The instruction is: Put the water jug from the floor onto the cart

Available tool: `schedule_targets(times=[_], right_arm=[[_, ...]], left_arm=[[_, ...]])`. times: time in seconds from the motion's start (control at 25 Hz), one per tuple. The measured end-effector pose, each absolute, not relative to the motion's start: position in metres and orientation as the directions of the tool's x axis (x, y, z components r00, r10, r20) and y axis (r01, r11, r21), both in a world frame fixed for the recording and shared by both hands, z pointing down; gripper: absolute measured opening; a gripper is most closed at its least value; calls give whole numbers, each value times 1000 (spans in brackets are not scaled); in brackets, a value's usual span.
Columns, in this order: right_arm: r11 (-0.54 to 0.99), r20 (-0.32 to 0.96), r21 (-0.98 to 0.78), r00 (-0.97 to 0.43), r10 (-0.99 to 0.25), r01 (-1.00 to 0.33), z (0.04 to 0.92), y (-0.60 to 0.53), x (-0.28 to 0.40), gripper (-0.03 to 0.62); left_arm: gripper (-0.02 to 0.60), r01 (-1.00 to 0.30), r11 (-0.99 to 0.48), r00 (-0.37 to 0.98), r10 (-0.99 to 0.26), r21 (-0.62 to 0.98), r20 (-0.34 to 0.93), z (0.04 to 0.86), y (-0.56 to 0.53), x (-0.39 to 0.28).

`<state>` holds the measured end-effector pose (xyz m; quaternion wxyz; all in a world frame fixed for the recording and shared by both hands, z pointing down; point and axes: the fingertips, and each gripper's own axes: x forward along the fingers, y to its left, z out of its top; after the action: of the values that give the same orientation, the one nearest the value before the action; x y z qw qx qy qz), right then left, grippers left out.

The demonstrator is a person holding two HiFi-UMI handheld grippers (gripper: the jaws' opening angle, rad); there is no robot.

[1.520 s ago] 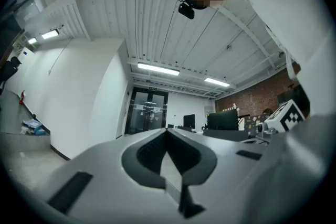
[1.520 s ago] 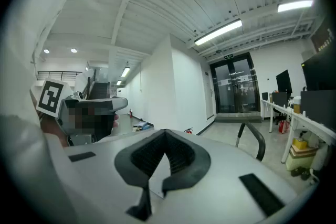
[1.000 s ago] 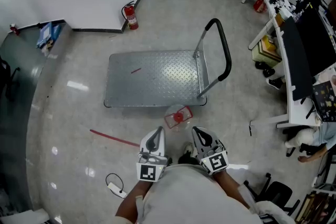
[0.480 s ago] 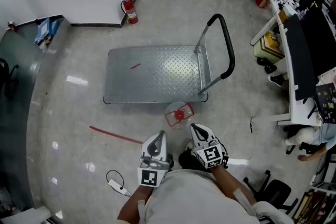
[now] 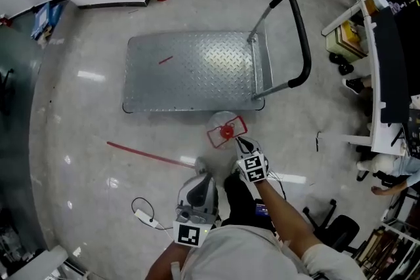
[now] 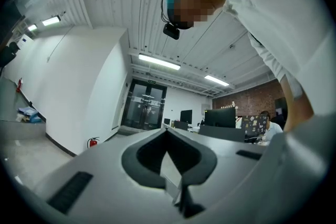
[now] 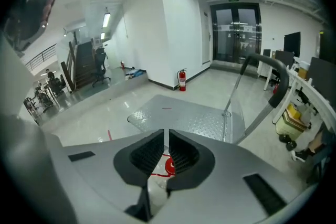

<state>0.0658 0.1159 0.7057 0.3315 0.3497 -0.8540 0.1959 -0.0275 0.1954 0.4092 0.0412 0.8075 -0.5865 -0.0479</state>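
The water jug (image 5: 226,130) was set on the floor just near the cart (image 5: 190,69), toward its right end. The right gripper (image 5: 241,141) was held shut and empty beside the red handle (image 5: 211,137); its jaws should be opened before the handle is gripped squarely. The left gripper (image 5: 203,175) was closed, empty.

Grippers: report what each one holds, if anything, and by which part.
Nothing is held. The right gripper is shut and empty, its tip close to the water jug on the floor. The left gripper is shut and empty too.
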Motion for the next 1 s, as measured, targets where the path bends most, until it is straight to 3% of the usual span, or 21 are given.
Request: schedule_targets(times=[0.32,0.44,0.52,0.8,1.0], right_arm=[[668,826,-124,-449,-340,-734,809,105,53,19],[656,861,-110,-401,-312,-747,838,106,55,127],[654,879,-111,-381,-287,-748,854,109,54,130],[641,924,-162,-344,-169,-750,910,114,45,238],[643,952,-131,-276,-129,-755,939,109,49,250]], left_arm=[[3,-939,-306,313,-949,155,24,455,165,-46],[3,-940,-294,305,-951,172,40,475,156,-52],[3,-941,-284,298,-953,182,52,487,153,-58],[3,-941,-281,303,-947,187,103,529,147,-66],[3,-947,-253,284,-948,197,147,558,143,-69]])
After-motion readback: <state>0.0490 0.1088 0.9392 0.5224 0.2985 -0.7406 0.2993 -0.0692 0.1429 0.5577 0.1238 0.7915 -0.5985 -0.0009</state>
